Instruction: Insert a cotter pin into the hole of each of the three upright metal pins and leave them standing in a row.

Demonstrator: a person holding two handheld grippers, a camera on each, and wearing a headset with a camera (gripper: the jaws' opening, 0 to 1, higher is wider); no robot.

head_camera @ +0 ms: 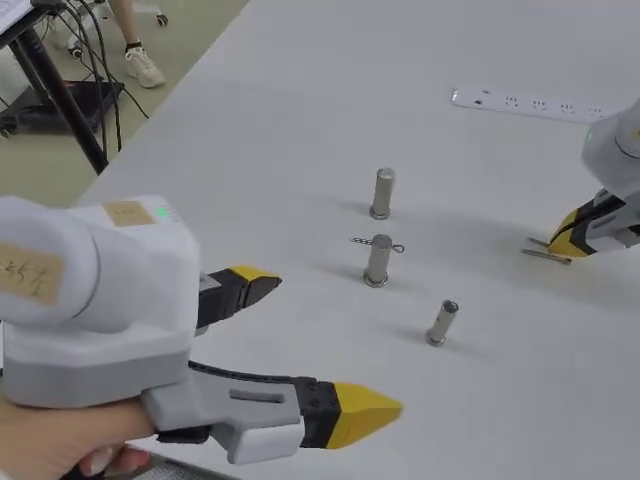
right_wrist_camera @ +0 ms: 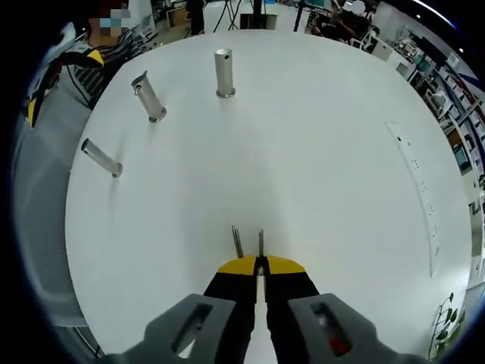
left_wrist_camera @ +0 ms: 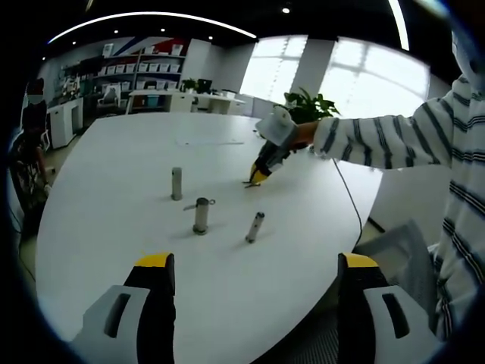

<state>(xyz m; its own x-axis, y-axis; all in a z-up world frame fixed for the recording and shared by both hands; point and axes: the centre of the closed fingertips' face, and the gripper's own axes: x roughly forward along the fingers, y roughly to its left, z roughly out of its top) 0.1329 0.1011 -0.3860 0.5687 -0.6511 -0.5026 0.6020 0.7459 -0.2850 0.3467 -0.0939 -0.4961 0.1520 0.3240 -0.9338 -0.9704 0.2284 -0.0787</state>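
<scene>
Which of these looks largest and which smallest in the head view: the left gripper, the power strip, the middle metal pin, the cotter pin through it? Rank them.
1. left gripper, though nearest the camera
2. power strip
3. middle metal pin
4. inserted cotter pin, similar in length but far thinner

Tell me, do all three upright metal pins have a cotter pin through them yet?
No, the middle pin carries a cotter pin, but the far pin and near pin have none.

The left tool (head_camera: 325, 342) and right tool (right_wrist_camera: 261, 265) are pale grey, yellow-tipped; the sleeve (left_wrist_camera: 379, 136) is dark-striped white.
</scene>
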